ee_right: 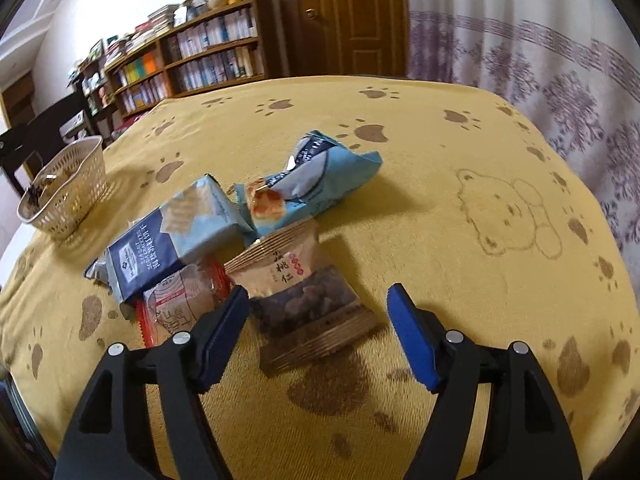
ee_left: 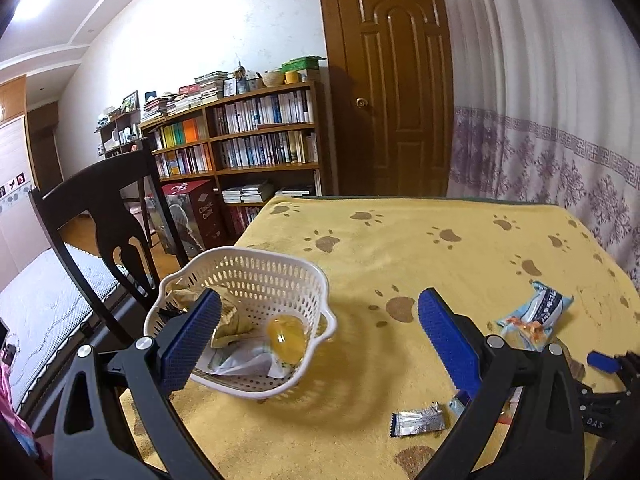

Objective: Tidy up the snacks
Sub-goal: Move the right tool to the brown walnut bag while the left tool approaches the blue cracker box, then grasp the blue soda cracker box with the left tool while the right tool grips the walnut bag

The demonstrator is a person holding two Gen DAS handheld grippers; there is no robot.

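right tool (ee_right: 318, 330) wide open, empty, over walnut packet (ee_right: 304, 296) | left tool (ee_left: 320, 336) wide open, empty, beside basket (ee_left: 256, 264)

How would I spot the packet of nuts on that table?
On the yellow paw-print tablecloth, find the cluster of snack packets. Nearest the open right gripper lies the tan packet with a clear window. Unlike its blue neighbours, it shows dark brown pieces inside.
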